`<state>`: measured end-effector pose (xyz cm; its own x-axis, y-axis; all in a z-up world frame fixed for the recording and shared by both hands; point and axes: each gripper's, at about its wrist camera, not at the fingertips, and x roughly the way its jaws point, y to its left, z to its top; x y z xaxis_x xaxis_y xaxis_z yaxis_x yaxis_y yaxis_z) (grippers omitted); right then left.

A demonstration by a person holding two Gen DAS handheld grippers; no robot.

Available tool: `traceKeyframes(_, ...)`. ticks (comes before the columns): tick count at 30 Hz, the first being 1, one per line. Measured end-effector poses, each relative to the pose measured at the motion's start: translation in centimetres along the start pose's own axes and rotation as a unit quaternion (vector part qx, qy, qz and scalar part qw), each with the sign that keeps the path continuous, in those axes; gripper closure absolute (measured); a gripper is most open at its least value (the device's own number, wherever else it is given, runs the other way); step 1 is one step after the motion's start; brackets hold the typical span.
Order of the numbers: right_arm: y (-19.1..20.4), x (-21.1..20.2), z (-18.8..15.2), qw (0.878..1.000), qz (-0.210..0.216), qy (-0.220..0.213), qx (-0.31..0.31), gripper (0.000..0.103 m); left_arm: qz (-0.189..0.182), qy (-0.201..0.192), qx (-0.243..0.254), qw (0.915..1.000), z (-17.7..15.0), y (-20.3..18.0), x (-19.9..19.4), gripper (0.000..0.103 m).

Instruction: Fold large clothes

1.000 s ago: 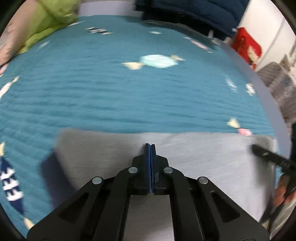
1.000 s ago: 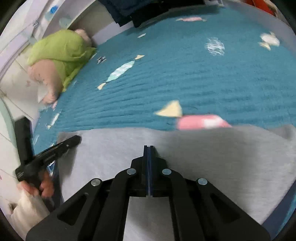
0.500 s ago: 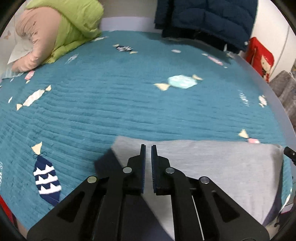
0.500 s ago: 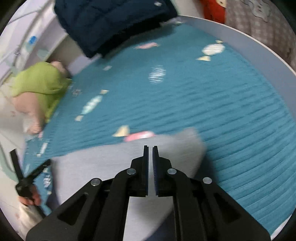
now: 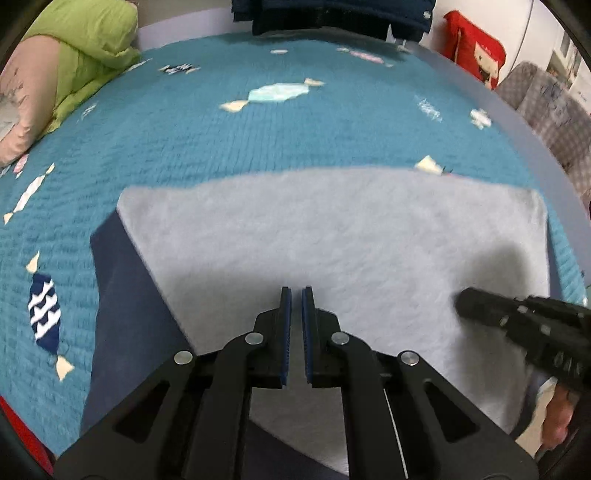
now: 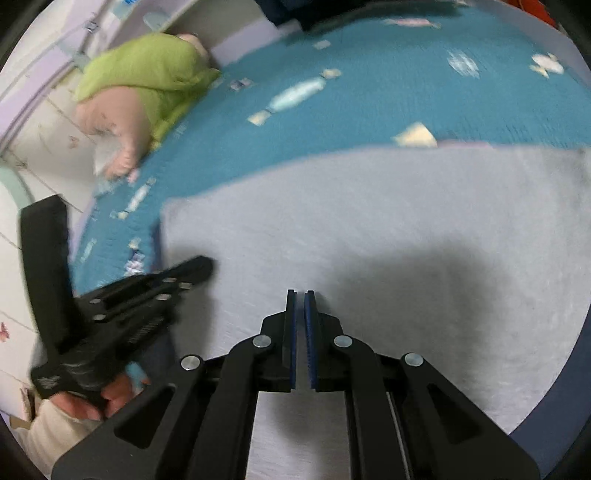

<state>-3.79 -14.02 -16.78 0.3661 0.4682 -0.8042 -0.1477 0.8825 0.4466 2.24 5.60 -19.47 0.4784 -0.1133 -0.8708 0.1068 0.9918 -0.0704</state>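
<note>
Since half a second ago, you are seeing more of the grey garment (image 5: 332,236) below both grippers, and each gripper is now sitting over its cloth rather than at its far corners. You are looking at the garment lying flat on the teal bedspread (image 5: 258,133), near the close edge of the bed, with a dark blue layer (image 5: 125,295) showing along its left side.

You are holding the left gripper (image 5: 296,295) above the near middle of the grey cloth. Its jaws are standing at a narrow slit, with nothing between the blue pads. You are holding the right gripper (image 6: 300,297) over the same cloth, further to the right. Its jaws are closing and are likewise showing only a thin gap, with no cloth pinched between them.

Each gripper is appearing in the other's view: the right one (image 5: 524,325) at the right edge, the left one (image 6: 147,291) at the left edge, each with your hand (image 6: 110,398) gripping its handle.

Further out, a green and pink pillow bundle (image 6: 140,85) is resting at the far left of the bed, and dark blue clothing (image 5: 328,14) is lying along the far edge. A red bag (image 5: 472,48) is standing beyond the far right corner.
</note>
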Motion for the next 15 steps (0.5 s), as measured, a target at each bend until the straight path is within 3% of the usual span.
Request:
traceKeyframes(2,-2.1,-1.0,-0.4,0.999,0.033,0.002,0.030,0.103,0.010,-0.001,0.002,0.9999,-0.5,0.5,-0.1,0.097)
traceKeyframes(7,-6.7,-5.1,-1.1,0.998,-0.019,-0.019,0.060,0.103,0.033,0.003,-0.017,0.9993,-1.6,3.6,-0.9,0.098)
traceKeyframes(8,-7.8,-6.1,-1.4,0.997,-0.016,-0.024,0.072,0.103,0.020,0.003,-0.021,0.9996,-1.9,4.3,-1.2,0.098)
traceKeyframes(9,-8.6,-6.9,-1.7,0.996,-0.010,-0.029,0.082,0.103,0.033,0.003,-0.021,0.9992,-2.2,4.8,-1.6,0.098)
traceKeyframes(11,-9.0,-8.4,-1.9,0.995,-0.028,-0.039,0.088,0.103,0.102,0.009,-0.007,0.9947,-2.7,5.5,-1.9,0.098)
traceKeyframes(14,-8.5,-9.8,-2.1,0.988,-0.124,-0.050,0.082,0.099,0.117,0.024,-0.024,0.9926,-4.0,7.9,-3.1,0.097)
traceKeyframes(15,-8.3,-10.2,-2.2,0.987,-0.126,-0.053,0.088,0.096,0.116,0.026,-0.034,0.9924,-4.3,8.6,-3.9,0.097)
